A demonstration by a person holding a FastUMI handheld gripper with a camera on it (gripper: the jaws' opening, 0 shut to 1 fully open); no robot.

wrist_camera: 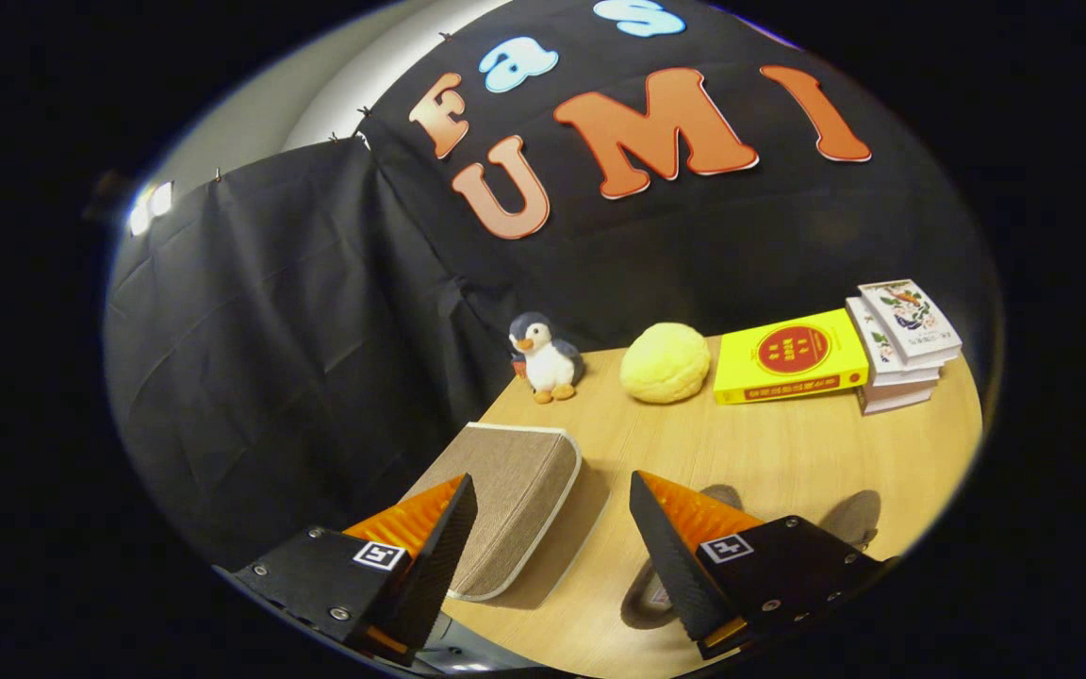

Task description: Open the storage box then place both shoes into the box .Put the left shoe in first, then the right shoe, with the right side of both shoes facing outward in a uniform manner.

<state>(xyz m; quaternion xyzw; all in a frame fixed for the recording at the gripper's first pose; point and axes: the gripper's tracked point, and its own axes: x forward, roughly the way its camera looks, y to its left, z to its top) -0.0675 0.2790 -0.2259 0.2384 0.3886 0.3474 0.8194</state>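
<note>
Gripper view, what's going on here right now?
A person is holding the claw open above a wooden table, gripping nothing. The closed storage box lies just ahead, partly behind one finger. Further back along the table sit a toy penguin, a yellow ball, a yellow book and a stack of books. The lid is not yet open.

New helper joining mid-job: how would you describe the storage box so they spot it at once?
Start at the wooden table. At its near corner, just ahead of the open gripper, lies the storage box: a flat, closed tan fabric case with pale piping. It sits apart from the toy penguin, yellow ball and books along the back edge.
</note>
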